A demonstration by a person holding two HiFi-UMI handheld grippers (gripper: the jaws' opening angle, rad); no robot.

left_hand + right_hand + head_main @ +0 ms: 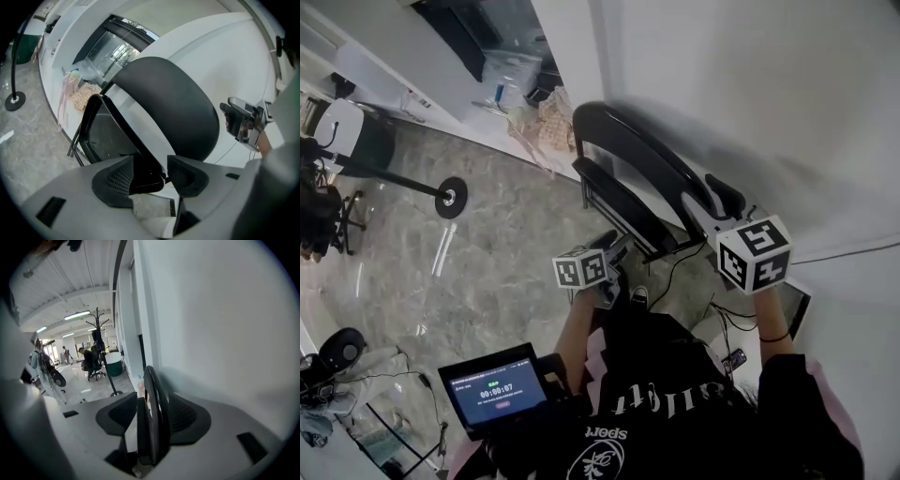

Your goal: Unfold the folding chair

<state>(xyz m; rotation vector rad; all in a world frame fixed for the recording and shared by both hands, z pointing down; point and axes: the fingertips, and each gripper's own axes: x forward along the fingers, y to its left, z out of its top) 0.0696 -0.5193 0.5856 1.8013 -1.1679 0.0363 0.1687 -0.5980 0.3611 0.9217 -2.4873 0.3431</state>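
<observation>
one black folding chair, folded flat, stands on the marble floor and leans against the white wall, its rounded backrest at the top and its seat lying against the frame below it. two tongs are at it, one on each side.

the left tongs are at the chair's near left edge, low down. their jaws stand apart, and a corner of the black seat edge sits in the gap, close to the left pad; the pads are not squeezed on it. past them the backrest rises to the right.

the right tongs are at the chair's right side, nearer the wall and higher up. their jaws are also wide apart, with the chair seen edge-on between them: the thin backrest rim close by the right pad and the seat panel just left of it. neither pad presses on it.

one person in a black printed top holds both tongs, and one small lit screen sits at the near left of the head view. one coat stand with a round base stands on the floor to the far left, well apart from the chair.
</observation>
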